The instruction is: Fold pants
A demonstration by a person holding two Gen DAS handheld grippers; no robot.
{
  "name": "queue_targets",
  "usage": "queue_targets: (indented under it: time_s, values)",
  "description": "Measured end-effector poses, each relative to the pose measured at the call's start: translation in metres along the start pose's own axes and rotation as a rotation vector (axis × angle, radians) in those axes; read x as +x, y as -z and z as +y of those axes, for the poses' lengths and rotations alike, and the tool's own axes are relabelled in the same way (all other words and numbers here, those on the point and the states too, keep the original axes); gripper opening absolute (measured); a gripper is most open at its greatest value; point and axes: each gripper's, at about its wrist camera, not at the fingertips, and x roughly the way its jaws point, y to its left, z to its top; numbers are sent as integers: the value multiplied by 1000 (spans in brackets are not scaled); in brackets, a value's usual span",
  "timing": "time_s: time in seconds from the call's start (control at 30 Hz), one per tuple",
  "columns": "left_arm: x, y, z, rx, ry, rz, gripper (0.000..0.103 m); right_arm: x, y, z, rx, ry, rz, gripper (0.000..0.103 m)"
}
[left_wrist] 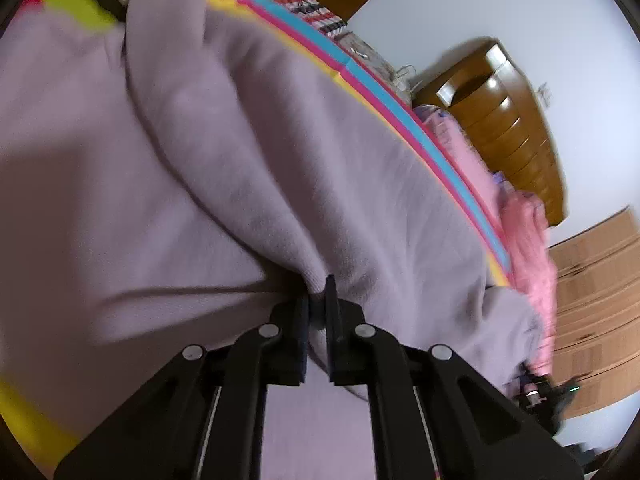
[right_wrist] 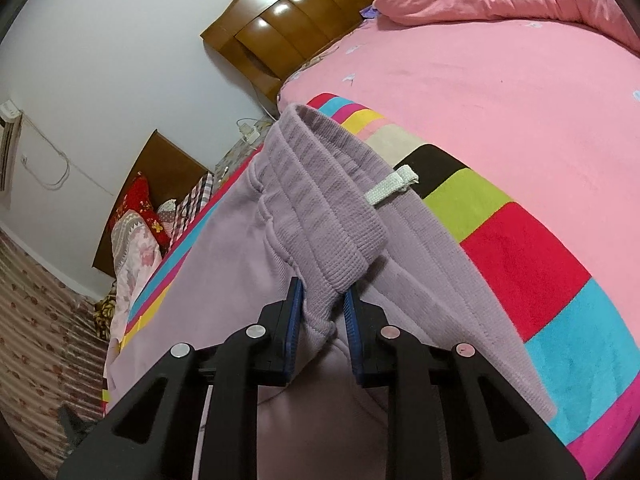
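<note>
**Both grippers pinching the pants**

The left gripper [left_wrist: 318, 300] is clenching a fold of the lilac pants [left_wrist: 224, 168], its jaws nearly together on the fabric. The right gripper [right_wrist: 322, 304] is gripping the ribbed waistband [right_wrist: 320, 200] (a white drawstring [right_wrist: 392, 188] is sticking out beside it). The pants are lying across a striped blanket [right_wrist: 520, 264] on the pink bed [right_wrist: 500, 80], a wooden headboard [right_wrist: 288, 28] standing behind

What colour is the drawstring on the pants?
White; the drawstring shows best in the right wrist view, against the lilac pants.
</note>
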Motion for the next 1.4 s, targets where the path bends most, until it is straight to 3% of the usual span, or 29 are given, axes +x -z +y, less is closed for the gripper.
queue_targets:
  time_s: [0.13, 0.23, 0.33, 0.47, 0.57, 0.7, 0.73, 0.77, 0.8, 0.83, 0.87, 0.9, 0.93, 1.0, 1.17, 1.27, 1.33, 1.4]
  values:
    - [-18, -6, -11, 35, 105, -53, 6, -10, -10, 9, -31, -14, -4, 22]
    - [-46, -25, -37, 126, 205, -119, 6, -21, -26, 22, -50, -54, -20, 17]
    - [-78, -44, -68, 210, 283, -179, 6, -43, -42, 41, -63, -109, -75, 13]
    - [-121, -46, -77, 216, 375, -233, 6, -85, -34, 51, -65, -180, -155, 13]
    - [-128, -19, -48, 202, 321, -212, 6, -102, -6, 25, -19, -172, -148, 13]
    - [-69, 21, 11, 74, 208, -2, 7, -75, 43, -34, 81, -20, -15, 13]
    - [-52, 32, 21, 57, 166, 45, 9, -67, 53, -50, 128, -18, 11, 13]
    - [-43, 36, 25, 52, 137, 60, 15, -69, 57, -56, 141, -64, -22, 13]
    - [-40, 41, 28, 49, 150, 36, 20, -72, 56, -58, 133, -82, -35, 14]
    - [-41, 42, 25, 50, 169, 25, 24, -73, 54, -55, 122, -73, -31, 20]
    - [-41, 41, 22, 49, 183, 25, 40, -75, 52, -49, 104, -56, -30, 24]
    - [-43, 40, 16, 47, 228, 20, 60, -77, 50, -43, 76, -46, -30, 38]
    - [-45, 41, 10, 53, 265, 12, 68, -79, 50, -37, 45, -46, -34, 62]
    - [-47, 44, -1, 86, 245, 2, 73, -82, 51, -28, -5, -36, -56, 77]
    - [-42, 56, -16, 146, 160, -9, 72, -68, 56, -26, -27, 15, 9, 63]
    - [-43, 56, -14, 137, 162, -7, 72, -68, 49, -24, -60, 39, 26, 57]
    - [-45, 56, -8, 113, 175, -4, 72, -70, 44, -25, -66, 48, 10, 48]
    - [-47, 55, 4, 103, 185, -5, 72, -68, 42, -28, -43, 43, 18, 46]
